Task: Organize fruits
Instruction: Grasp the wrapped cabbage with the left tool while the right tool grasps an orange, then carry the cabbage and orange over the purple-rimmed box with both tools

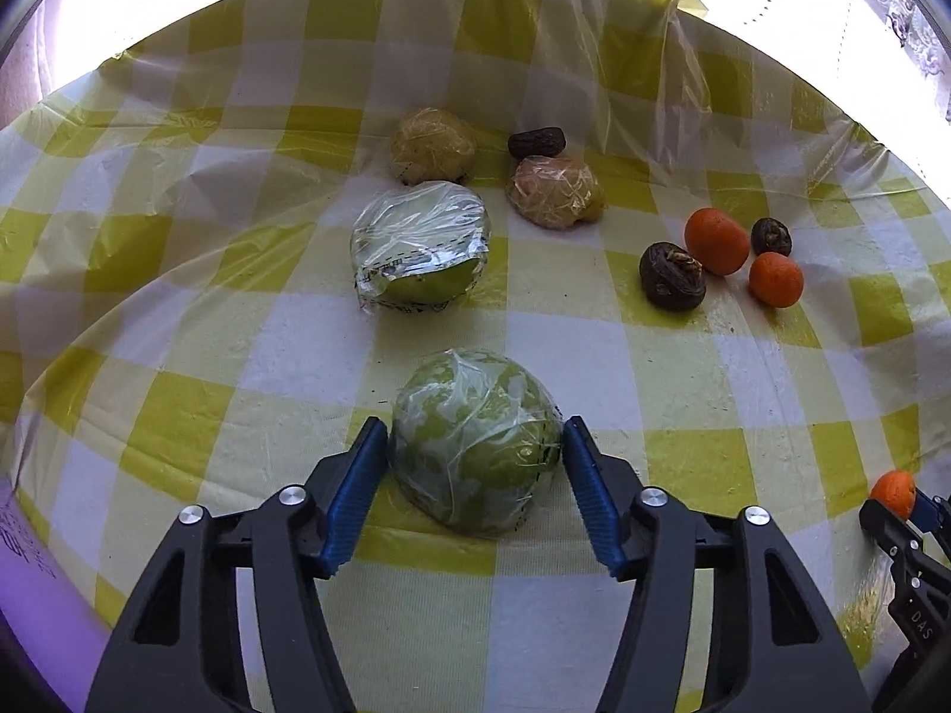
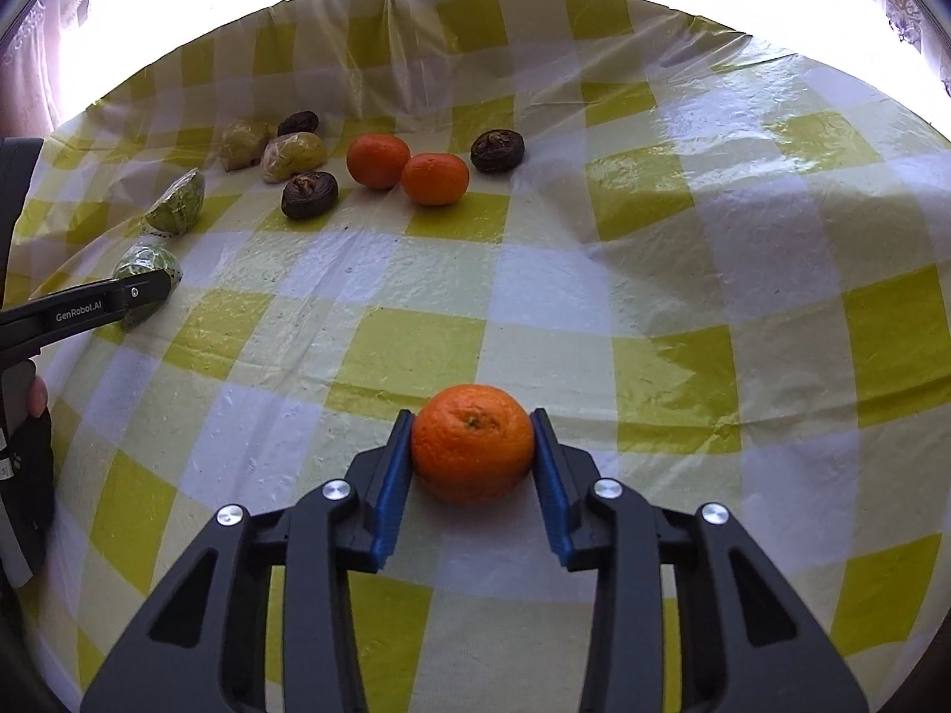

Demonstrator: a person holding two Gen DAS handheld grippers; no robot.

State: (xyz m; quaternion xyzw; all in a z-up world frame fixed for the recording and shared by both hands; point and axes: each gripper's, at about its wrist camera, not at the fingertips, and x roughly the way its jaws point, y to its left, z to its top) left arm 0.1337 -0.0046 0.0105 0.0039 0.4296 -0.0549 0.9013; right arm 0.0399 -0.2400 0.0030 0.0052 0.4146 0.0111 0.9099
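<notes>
My left gripper [image 1: 474,437] has its blue pads against both sides of a plastic-wrapped green fruit [image 1: 475,445] that rests on the yellow checked tablecloth [image 1: 178,434]. My right gripper [image 2: 472,437] has its pads against both sides of a tangerine [image 2: 472,442] that sits on the cloth; it also shows at the right edge of the left wrist view [image 1: 891,493]. A second wrapped green fruit [image 1: 419,246] lies further back. Two wrapped yellowish fruits [image 1: 434,145] [image 1: 556,190], two tangerines [image 1: 716,240] [image 1: 775,279] and three dark brown fruits [image 1: 671,276] [image 1: 771,236] [image 1: 537,142] lie beyond.
A clear plastic sheet covers the tablecloth and rises in folds at the far edge [image 1: 624,30]. Bright windows with curtains stand behind the table. In the right wrist view the left gripper [image 2: 89,309] and the hand that holds it come in from the left edge.
</notes>
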